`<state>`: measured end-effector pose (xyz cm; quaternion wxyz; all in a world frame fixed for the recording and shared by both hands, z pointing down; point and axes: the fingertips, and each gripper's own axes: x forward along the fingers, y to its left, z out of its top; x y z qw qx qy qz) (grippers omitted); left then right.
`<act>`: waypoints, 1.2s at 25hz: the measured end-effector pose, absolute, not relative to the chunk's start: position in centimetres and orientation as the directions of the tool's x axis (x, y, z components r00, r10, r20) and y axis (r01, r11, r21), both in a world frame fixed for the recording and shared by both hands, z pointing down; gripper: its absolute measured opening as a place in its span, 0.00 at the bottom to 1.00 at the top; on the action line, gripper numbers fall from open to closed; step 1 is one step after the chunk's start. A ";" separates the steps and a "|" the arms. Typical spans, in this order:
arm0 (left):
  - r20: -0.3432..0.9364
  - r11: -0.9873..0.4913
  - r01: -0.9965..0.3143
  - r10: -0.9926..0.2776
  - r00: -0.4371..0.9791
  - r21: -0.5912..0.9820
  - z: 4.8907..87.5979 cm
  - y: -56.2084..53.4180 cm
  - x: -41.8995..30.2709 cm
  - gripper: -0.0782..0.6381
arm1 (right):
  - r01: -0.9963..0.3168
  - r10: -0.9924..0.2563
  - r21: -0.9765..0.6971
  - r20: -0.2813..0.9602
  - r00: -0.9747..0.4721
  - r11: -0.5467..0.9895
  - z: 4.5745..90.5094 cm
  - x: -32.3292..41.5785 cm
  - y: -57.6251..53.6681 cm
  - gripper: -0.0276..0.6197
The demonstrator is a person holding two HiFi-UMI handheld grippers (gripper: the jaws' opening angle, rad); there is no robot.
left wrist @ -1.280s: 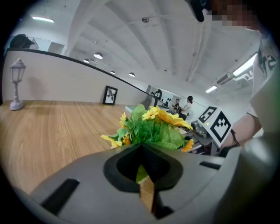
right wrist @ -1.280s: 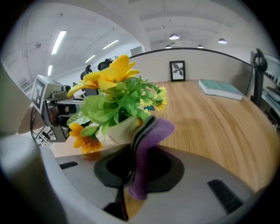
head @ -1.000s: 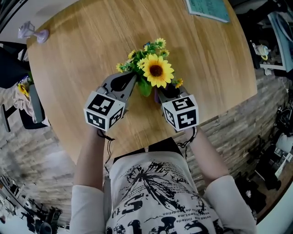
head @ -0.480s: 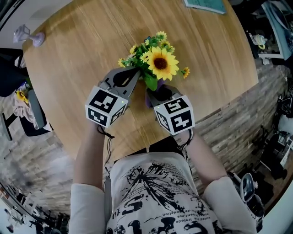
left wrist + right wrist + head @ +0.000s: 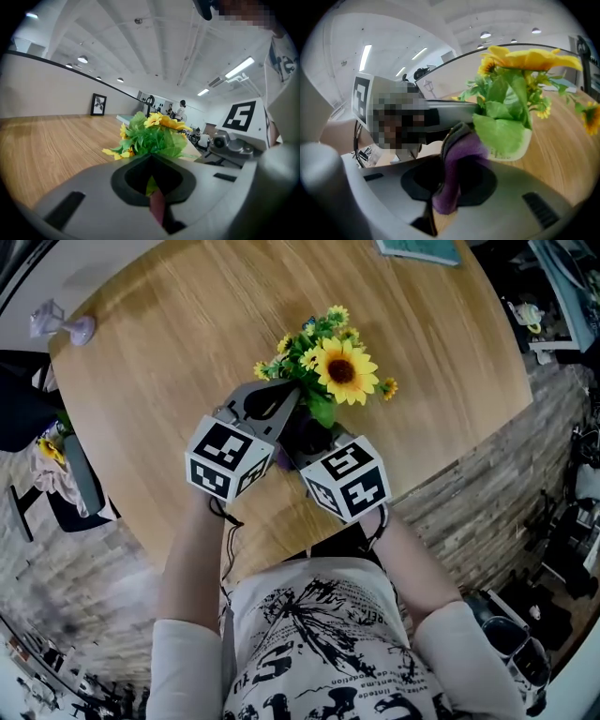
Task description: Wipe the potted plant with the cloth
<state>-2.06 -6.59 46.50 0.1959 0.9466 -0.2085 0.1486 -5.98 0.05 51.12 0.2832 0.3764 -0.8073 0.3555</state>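
1 potted plant [image 5: 341, 371] — 1 cloth [image 5: 459, 161]

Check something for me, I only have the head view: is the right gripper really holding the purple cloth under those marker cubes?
Observer: Yes. In the right gripper view, the right gripper has its jaws closed on the bunched purple fabric cloth.
Operator: Is the cloth on the plant?
Observer: Its top fold appears to touch a broad green leaf hanging over the small white pot.
Operator: And the left gripper?
Observer: The left gripper has its jaws together, with the tips right at the foliage of the yellow artificial sunflower bunch. I cannot tell whether a leaf is nipped.
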 end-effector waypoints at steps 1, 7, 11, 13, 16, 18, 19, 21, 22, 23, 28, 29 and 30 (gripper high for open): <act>0.360 -0.836 -0.448 -0.331 0.872 0.317 46.5 -6.6 -2.1 0.11 | -0.799 -0.403 -0.370 0.716 -0.570 0.474 51.0 -6.6 0.1 0.16; 0.378 -0.847 -0.437 -0.314 0.871 0.303 46.6 -6.6 -2.0 0.11 | -0.801 -0.402 -0.368 0.719 -0.567 0.472 50.8 -7.3 1.0 0.16; 0.383 -0.842 -0.449 -0.325 0.865 0.299 46.6 -6.6 -2.2 0.11 | -0.839 -0.412 -0.350 0.750 -0.517 0.416 50.8 -5.1 2.1 0.16; 0.386 -0.837 -0.468 -0.347 0.855 0.283 46.6 -6.9 -2.4 0.11 | -0.861 -0.425 -0.326 0.766 -0.483 0.391 50.8 -3.5 2.4 0.16; 0.407 -0.831 -0.496 -0.373 0.834 0.254 46.9 -7.0 -2.5 0.11 | -0.896 -0.446 -0.289 0.789 -0.422 0.336 50.9 -0.4 2.9 0.16; 0.416 -0.819 -0.512 -0.383 0.825 0.260 47.0 -7.0 -2.4 0.11 | -0.918 -0.459 -0.270 0.802 -0.381 0.290 50.8 2.3 3.2 0.16; 0.420 -0.813 -0.519 -0.387 0.821 0.264 47.0 -6.9 -2.4 0.11 | -0.929 -0.465 -0.260 0.809 -0.359 0.265 50.7 3.8 3.2 0.16; 0.435 -0.801 -0.535 -0.395 0.809 0.268 46.9 -6.9 -2.3 0.11 | -0.946 -0.475 -0.233 0.821 -0.315 0.226 50.3 6.7 3.0 0.16; 0.444 -0.793 -0.547 -0.401 0.801 0.269 46.9 -7.0 -2.4 0.11 | -0.953 -0.481 -0.213 0.826 -0.294 0.217 50.1 8.0 2.6 0.16; 0.453 -0.782 -0.561 -0.410 0.792 0.271 47.0 -7.1 -2.5 0.11 | -0.958 -0.487 -0.188 0.830 -0.272 0.216 49.9 9.2 2.0 0.16; 0.478 -0.722 -0.626 -0.456 0.751 0.295 47.1 -7.0 -2.5 0.11 | -0.959 -0.531 -0.078 0.819 -0.218 0.273 48.7 14.0 -2.3 0.16; 0.488 -0.712 -0.639 -0.463 0.740 0.293 47.1 -7.0 -2.6 0.11 | -0.951 -0.539 -0.057 0.813 -0.222 0.305 48.3 14.3 -3.4 0.16; 0.501 -0.702 -0.652 -0.470 0.727 0.288 47.1 -7.0 -2.7 0.11 | -0.940 -0.542 -0.035 0.809 -0.226 0.340 48.1 14.5 -4.4 0.16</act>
